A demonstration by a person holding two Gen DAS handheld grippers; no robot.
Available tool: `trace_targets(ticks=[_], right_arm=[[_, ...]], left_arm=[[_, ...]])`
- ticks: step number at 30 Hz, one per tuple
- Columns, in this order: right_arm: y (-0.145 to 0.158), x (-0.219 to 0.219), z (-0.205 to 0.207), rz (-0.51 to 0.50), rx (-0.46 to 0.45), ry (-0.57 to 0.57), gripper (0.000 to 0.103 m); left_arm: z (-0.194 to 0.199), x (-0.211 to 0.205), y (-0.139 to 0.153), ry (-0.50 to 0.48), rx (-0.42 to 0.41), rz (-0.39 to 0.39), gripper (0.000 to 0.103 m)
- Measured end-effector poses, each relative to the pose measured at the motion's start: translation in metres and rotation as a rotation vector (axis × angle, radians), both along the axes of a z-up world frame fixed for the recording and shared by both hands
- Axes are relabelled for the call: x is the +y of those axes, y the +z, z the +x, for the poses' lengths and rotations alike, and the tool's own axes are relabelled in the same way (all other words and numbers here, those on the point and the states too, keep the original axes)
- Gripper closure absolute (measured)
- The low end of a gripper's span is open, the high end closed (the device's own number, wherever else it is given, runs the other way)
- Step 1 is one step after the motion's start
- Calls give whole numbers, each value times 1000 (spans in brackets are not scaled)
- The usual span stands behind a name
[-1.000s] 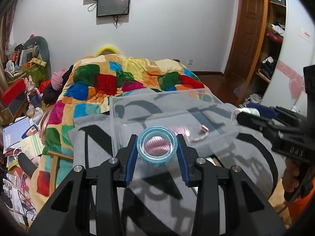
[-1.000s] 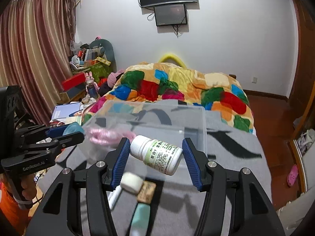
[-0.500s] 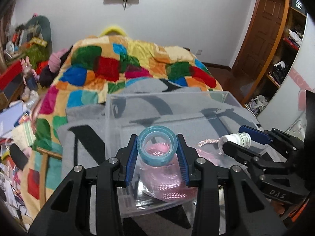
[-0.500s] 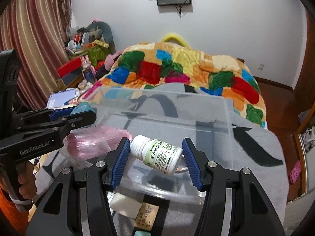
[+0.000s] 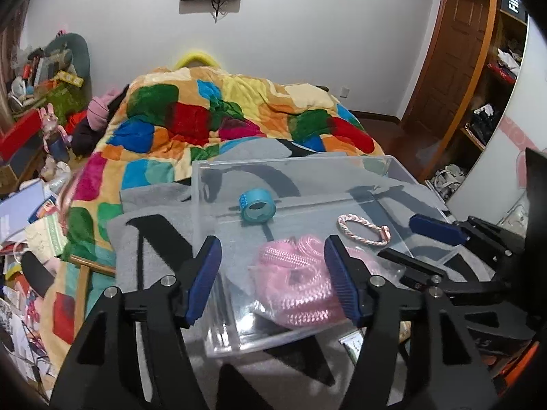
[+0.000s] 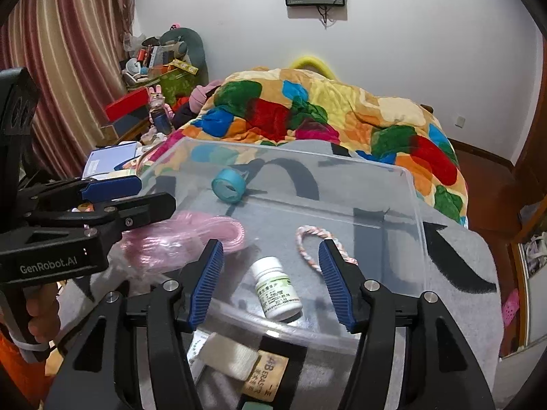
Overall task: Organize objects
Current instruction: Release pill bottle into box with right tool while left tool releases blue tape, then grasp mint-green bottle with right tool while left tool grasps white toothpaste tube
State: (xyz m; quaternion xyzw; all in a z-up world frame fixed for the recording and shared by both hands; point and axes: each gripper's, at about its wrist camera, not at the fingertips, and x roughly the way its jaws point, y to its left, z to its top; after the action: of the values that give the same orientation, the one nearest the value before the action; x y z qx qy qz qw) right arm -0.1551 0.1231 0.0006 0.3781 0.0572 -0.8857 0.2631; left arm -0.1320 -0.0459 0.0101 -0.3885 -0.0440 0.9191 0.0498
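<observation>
Clear plastic framed most of the left wrist view: the storage box [image 5: 212, 239] sat on a grey blanket [image 5: 154, 212], and the left gripper [image 5: 271, 276] hung above its near edge with its jaws spread wide and nothing between them. Inside the box, the blue tape roll [image 5: 258, 205] lay on its side toward the far wall, straight ahead of the fingers and well apart from them; the pink rope bundle [image 5: 297, 283] lay directly under the gap, and the braided bracelet [image 5: 362, 230] lay to the right of it. In the right wrist view, the right gripper [image 6: 270, 282] also stood released and empty over the near rim of the box [image 6: 417, 205]. The white pill bottle [image 6: 278, 288] lay flat on the box floor just below and between the blue pads, its cap pointing away from the camera and its long axis running roughly along the fingers' reach. Outside the box, just under the right fingers, a white eraser [image 6: 229, 358] and a tan label [image 6: 270, 376] rested on the blanket. Judging by position, the right gripper was the nearer to those loose pieces, which would want a drop back and down over the near rim.
</observation>
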Motion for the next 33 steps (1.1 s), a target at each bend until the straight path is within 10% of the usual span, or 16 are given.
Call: trace_targets(ticks=[7,18,27,33], right_arm=[[14,10,19,-22,38,9,42],[24,36,58,-12,108,-4,35],[-21,49,82,29,4,22,35],[-53,49,87,33,-107,58,59]], left_arm=[[23,6,7,-10,35,-24,11],[63,18,3,-30,56,-53,8],[81,31,-28,-61,-6,-69,12],[80,50,-48,-121,-71,-20,36]])
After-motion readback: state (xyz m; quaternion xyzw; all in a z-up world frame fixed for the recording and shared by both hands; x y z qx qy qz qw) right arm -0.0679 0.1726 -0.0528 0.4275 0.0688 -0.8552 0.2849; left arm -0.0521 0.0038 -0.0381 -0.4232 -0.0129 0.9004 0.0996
